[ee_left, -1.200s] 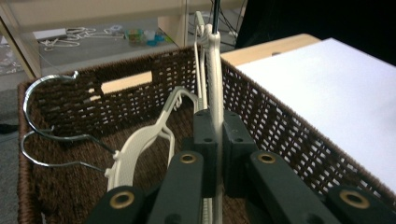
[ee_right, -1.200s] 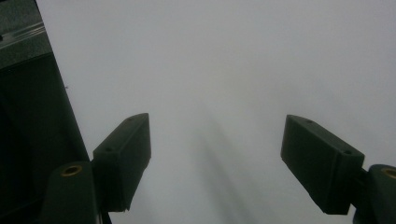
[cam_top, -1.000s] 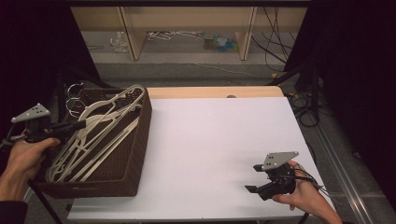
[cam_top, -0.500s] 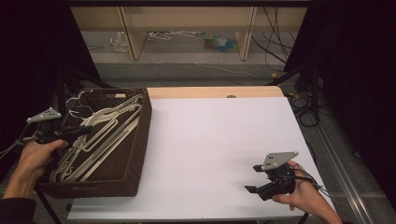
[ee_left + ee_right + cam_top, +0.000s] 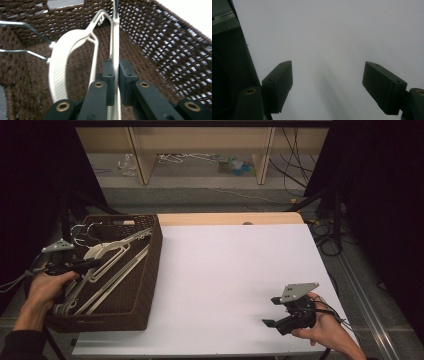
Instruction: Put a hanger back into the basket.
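A dark brown woven basket (image 5: 154,265) at the table's left holds several white plastic hangers (image 5: 107,265) with metal hooks. My left gripper (image 5: 94,263) reaches into it from the left, low among the hangers. In the left gripper view its pads (image 5: 109,72) press on the thin edge of one white hanger (image 5: 115,42); the jaws have just been opening slightly, with the hanger still between them. Another white hanger (image 5: 60,62) lies to the left on the basket floor (image 5: 162,37). My right gripper (image 5: 271,311) rests open at the table's front right, over bare white surface (image 5: 328,82).
The white tabletop (image 5: 225,265) stretches between the basket and the right hand. A wooden strip (image 5: 225,218) edges the table's far side. Beyond it stand shelves with clutter and cables on the floor (image 5: 200,162). Dark curtains flank both sides.
The left hand has come down and the held hangers have sunk from above the rim into the basket. The right hand and its gripper have stayed put.
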The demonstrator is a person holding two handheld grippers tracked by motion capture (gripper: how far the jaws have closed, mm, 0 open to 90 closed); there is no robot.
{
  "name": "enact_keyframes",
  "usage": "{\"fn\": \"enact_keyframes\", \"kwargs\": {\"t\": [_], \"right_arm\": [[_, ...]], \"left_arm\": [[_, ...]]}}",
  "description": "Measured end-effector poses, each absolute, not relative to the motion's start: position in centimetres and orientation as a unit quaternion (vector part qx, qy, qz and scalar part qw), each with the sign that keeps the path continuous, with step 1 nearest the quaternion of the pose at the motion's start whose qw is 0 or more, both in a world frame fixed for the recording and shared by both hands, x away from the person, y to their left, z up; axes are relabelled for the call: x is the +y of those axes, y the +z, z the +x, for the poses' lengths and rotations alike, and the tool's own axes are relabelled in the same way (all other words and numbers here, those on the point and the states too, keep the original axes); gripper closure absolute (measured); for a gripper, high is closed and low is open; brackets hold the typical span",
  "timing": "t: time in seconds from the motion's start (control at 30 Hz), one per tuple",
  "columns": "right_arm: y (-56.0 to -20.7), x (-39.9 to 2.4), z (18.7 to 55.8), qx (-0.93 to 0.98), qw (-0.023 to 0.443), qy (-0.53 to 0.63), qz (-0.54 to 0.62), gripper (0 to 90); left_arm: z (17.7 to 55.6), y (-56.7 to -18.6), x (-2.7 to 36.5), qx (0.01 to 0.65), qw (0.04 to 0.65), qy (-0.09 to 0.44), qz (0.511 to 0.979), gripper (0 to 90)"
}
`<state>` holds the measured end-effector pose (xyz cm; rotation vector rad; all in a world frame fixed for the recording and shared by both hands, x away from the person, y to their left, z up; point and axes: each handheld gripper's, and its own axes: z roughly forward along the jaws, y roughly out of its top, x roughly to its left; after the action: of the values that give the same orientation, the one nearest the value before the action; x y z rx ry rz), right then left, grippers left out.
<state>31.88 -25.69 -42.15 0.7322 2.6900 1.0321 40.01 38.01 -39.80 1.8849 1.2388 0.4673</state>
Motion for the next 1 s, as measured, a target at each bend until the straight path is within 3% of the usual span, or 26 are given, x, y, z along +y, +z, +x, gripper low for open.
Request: {"fn": "enact_keyframes", "kwargs": {"t": [0.13, 0.47, 1.0], "right_arm": [[-42.1, -25.7, 31.9, 0.902, 0.084, 0.346, 0.245, 25.4], [-42.2, -25.7, 31.9, 0.901, 0.081, 0.346, 0.248, 25.4], [-42.2, -25.8, 31.9, 0.893, 0.087, 0.358, 0.259, 24.4]], "left_arm": [[40.0, -40.0, 38.5, 0.503, 0.407, 0.194, 0.738, 81.2], [39.7, -40.0, 39.0, 0.532, 0.377, 0.232, 0.722, 58.1], [38.8, -38.9, 37.2, 0.532, 0.395, 0.255, 0.705, 43.0]]}}
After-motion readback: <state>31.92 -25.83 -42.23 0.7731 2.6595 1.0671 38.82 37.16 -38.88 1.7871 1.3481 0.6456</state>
